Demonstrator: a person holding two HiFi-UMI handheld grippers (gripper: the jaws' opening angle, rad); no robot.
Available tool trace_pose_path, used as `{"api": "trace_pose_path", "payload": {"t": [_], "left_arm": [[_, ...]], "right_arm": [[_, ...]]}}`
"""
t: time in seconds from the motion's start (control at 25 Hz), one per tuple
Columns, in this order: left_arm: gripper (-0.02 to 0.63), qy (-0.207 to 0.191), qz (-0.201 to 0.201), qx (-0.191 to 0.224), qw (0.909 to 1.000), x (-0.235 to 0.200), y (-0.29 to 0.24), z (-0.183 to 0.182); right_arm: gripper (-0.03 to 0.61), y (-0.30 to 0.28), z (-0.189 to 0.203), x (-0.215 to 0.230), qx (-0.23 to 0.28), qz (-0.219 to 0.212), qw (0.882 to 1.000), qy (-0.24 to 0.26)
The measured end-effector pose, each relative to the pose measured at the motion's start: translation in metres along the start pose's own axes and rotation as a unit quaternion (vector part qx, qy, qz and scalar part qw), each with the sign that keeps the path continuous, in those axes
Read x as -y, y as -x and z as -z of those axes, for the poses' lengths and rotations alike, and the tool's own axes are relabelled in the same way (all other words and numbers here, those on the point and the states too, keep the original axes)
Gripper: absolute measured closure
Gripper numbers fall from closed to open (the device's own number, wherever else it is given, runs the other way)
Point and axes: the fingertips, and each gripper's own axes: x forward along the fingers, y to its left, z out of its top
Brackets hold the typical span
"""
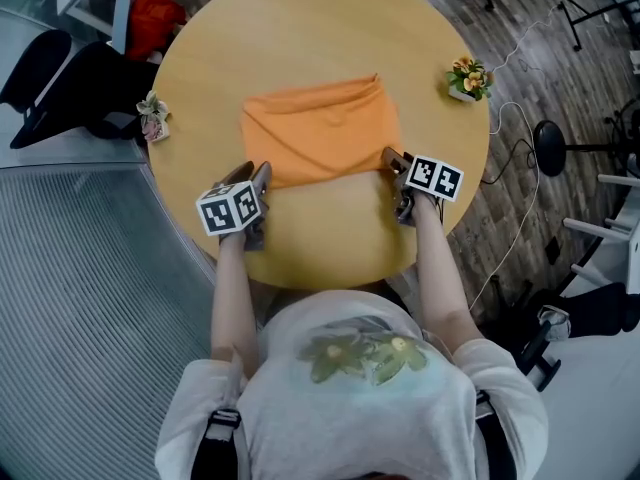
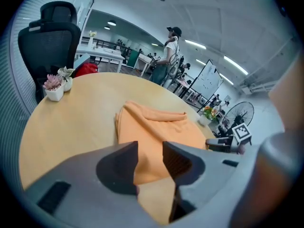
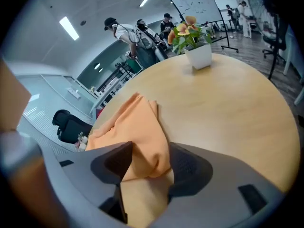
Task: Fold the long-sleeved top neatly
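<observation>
One top [image 1: 320, 133], folded, in middle of table [image 1: 300, 243], long side runs left to right | right gripper [image 1: 393, 160] wide open, near corner loose between jaws (closest) | left gripper [image 1: 257, 175] half open, empty, just short of other near corner

the top [image 1: 320, 133] is plain orange, no print. table [image 1: 300, 238] = light yellowish wood. left gripper [image 1: 252, 175] & right gripper [image 1: 395, 158] are both grey w/ blk+white square-marker cubes. flower pot [image 1: 468, 78] is white, blooms orange/yellow, leaves green. chair [image 1: 60, 88] is blk. floor [image 1: 480, 8] = dark grey-brown planks. shirt [image 1: 360, 388] is white w/ a green/yellow flower print.
</observation>
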Motion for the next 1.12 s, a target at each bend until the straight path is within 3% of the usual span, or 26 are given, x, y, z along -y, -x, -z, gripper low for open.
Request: {"api": "trace_pose_path", "payload": {"t": [0.12,0.24,0.32,0.52,0.64,0.84,0.92,0.96,1.12], "left_arm": [[0.451,0.008,0.002,-0.001,1.0,0.002,0.006,0.009],[0.451,0.006,0.0,0.003,1.0,0.002,0.011,0.008],[0.451,0.006,-0.001,0.008,1.0,0.001,0.014,0.005],[0.451,0.003,-0.003,0.006,1.0,-0.001,0.017,0.004],[0.453,0.005,-0.006,0.001,1.0,-0.006,0.015,0.005],[0.452,0.008,-0.006,-0.004,0.9999,-0.005,0.011,0.006],[0.453,0.006,-0.009,-0.008,0.9999,-0.009,0.009,0.007],[0.453,0.006,-0.011,-0.009,0.9999,-0.01,0.008,0.007],[0.453,0.008,-0.014,-0.012,0.9998,-0.014,0.003,0.006]], "right_arm": [[0.339,-0.006,-0.018,-0.002,0.006,-0.015,1.0,0.003],[0.339,-0.012,-0.025,-0.026,-0.056,-0.091,0.994,0.038],[0.334,-0.011,-0.032,-0.035,-0.084,-0.114,0.988,0.066],[0.334,-0.025,-0.077,-0.016,-0.023,-0.049,0.997,0.055],[0.334,-0.052,-0.066,-0.018,-0.064,-0.037,0.995,0.07],[0.336,-0.06,-0.048,-0.017,-0.075,0.029,0.983,0.167],[0.353,-0.061,-0.04,-0.024,-0.084,0.03,0.975,0.206],[0.4,-0.062,-0.036,-0.027,-0.088,0.024,0.974,0.208],[0.456,-0.064,-0.029,-0.029,-0.087,0.0,0.981,0.172]]}}
